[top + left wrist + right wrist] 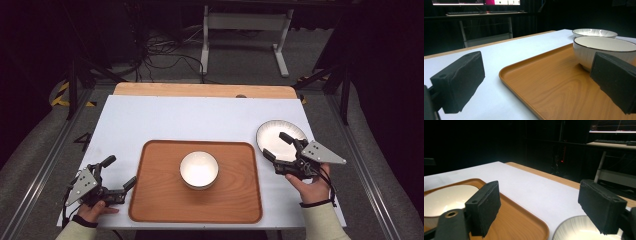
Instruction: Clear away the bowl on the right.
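A dark room surrounds a table (165, 115) topped with a smooth white sheet, a strip of bare pale wood showing along its far edge; beyond it stand the white legs of a second desk (245, 30) and a tangle of black cables (160, 50) on the grey floor. On the white surface lies one wooden tray (155, 200), rectangular with rounded corners and a low raised rim, its orange-brown grain plain in the left gripper view. One glossy white bowl (199, 170), round and deep with a thin dark rim line, stands at the tray's middle. One shallow white plate (272, 134) with a dark rim and faint radial streaks sits on the table just right of the tray. There are two grippers, each with two blocky black foam-padded jaws. The left gripper (121, 172) hovers at the tray's left edge, jaws spread wide and empty. The right gripper (278, 146) hangs over the plate's near edge, jaws apart, one on each side of the rim, holding nothing.
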`<state>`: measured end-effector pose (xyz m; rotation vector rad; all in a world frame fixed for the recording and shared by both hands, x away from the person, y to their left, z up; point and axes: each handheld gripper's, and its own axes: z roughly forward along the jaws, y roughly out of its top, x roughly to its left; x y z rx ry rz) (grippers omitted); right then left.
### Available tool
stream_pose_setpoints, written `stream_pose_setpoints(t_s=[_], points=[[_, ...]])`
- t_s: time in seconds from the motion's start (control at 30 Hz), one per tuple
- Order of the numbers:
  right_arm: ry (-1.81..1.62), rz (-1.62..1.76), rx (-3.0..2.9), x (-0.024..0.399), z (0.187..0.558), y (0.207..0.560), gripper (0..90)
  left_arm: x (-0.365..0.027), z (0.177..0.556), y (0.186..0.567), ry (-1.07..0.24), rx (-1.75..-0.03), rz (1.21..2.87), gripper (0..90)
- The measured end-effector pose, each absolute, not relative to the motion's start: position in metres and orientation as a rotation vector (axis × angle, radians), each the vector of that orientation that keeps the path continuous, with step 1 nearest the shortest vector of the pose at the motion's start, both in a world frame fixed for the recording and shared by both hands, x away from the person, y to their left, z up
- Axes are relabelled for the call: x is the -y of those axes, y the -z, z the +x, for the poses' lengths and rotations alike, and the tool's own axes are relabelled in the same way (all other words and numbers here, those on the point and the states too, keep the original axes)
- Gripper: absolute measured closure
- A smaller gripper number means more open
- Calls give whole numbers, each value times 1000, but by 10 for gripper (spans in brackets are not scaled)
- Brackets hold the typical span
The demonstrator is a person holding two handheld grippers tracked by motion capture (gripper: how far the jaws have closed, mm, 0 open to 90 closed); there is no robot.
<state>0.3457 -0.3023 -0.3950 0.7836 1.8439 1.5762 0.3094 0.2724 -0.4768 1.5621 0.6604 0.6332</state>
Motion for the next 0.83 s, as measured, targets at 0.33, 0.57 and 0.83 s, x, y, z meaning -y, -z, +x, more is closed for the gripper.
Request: stream_pose_setpoints(t_s=[0.33,0.57,0.83], points=[[-1503,833,-1794,322,339,425,184,-272,309,477,-632,-661,1563,3],[-1489,888,-1816,331,334,447,184,-272,309,477,-633,-661,1563,3],[-1530,884,-1797,335,329,457,71,-272,309,477,-636,-661,1563,3]])
